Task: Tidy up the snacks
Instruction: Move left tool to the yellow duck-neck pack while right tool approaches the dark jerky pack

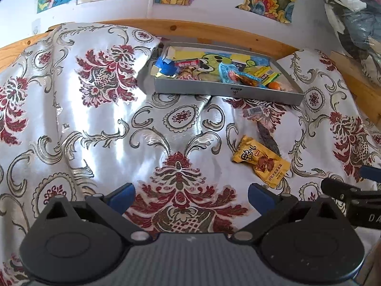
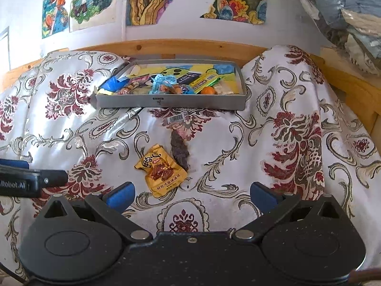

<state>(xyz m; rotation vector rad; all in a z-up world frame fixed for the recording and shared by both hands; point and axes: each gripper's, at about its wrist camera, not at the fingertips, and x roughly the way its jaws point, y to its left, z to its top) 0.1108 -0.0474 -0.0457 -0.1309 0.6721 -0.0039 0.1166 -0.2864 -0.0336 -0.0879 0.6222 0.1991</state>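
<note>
- While both tools hang above the patterned cloth (image 1: 100, 124), the left gripper (image 1: 191, 196) has its blue pads spread wide with nothing between them.
- The right gripper (image 2: 193, 195) is spread just as wide and grips nothing — its tip also shows at the right edge of the left wrist view.
- Just ahead of the right gripper lies a yellow snack packet (image 2: 160, 170) flat on the cloth; from the left wrist it sits ahead and to the right.
- Touching or just beside that packet is a clear-wrapped dark snack (image 2: 179, 146) with a barcode label at its far end.
- Farther back rests a shallow grey tray (image 2: 171, 102) — several wrapped snacks (image 2: 164, 85) and a small orange fruit (image 2: 208, 90) lie inside it.
- Beyond the tray runs a wooden rail (image 2: 166, 46), then a wall with coloured drawings (image 2: 78, 2).
</note>
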